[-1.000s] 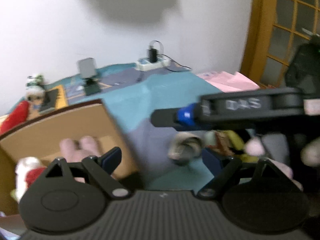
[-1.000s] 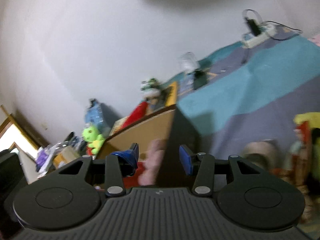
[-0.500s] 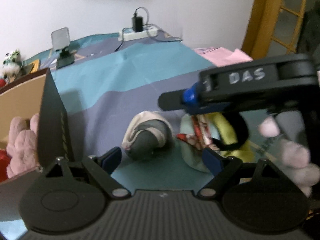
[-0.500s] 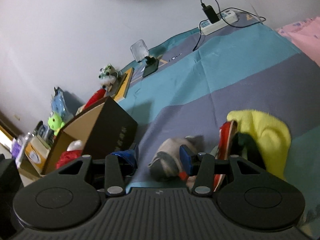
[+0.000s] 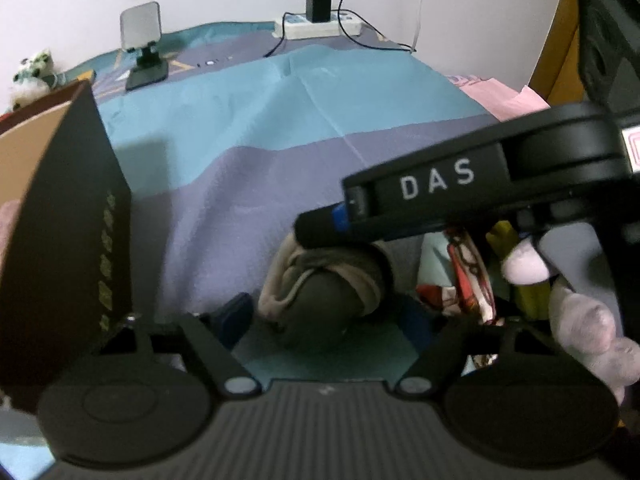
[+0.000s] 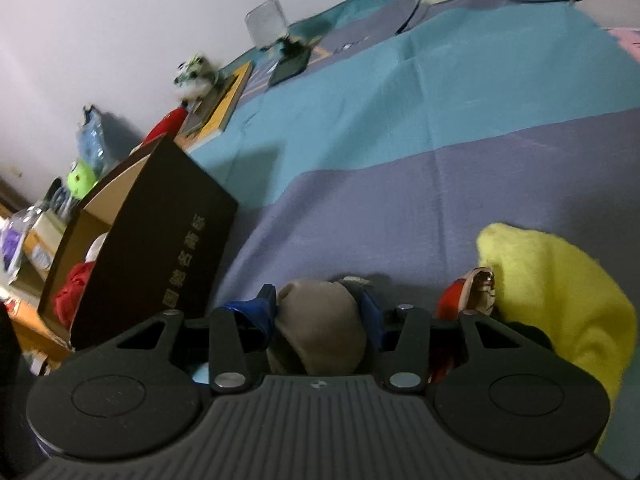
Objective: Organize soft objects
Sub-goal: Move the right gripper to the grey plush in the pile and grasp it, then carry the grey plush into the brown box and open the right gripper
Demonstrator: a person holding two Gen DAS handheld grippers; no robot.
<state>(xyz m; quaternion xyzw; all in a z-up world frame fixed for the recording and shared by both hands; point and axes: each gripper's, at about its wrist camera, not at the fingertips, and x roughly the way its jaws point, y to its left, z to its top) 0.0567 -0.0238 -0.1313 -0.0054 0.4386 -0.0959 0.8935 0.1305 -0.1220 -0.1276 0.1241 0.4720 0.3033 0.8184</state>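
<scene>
The grey-brown rolled sock (image 6: 320, 328) lies on the striped blue and purple bed cover (image 6: 400, 160), close to the dark cardboard box (image 6: 160, 248) and on its right. The right tool (image 6: 318, 312) is lowered over the sock with a blue-padded finger (image 6: 256, 312) on either side of it, touching or nearly touching; the view does not settle whether it is actually gripped. In the left wrist view the same sock (image 5: 320, 292) sits just ahead of the left tool (image 5: 320, 320), whose fingers stand wide apart and hold nothing, with the right tool's black arm (image 5: 460, 196) crossing above the sock. Right of the sock, further from the box, lies a heap of soft items: a yellow fleece piece (image 6: 560, 300) and a red patterned cloth (image 6: 468, 300) beside it. Inside the box a red soft item (image 6: 74, 292) is visible. Beyond the box, near the wall, stand a phone stand (image 5: 142, 48) and a white power strip (image 5: 320, 28).
</scene>
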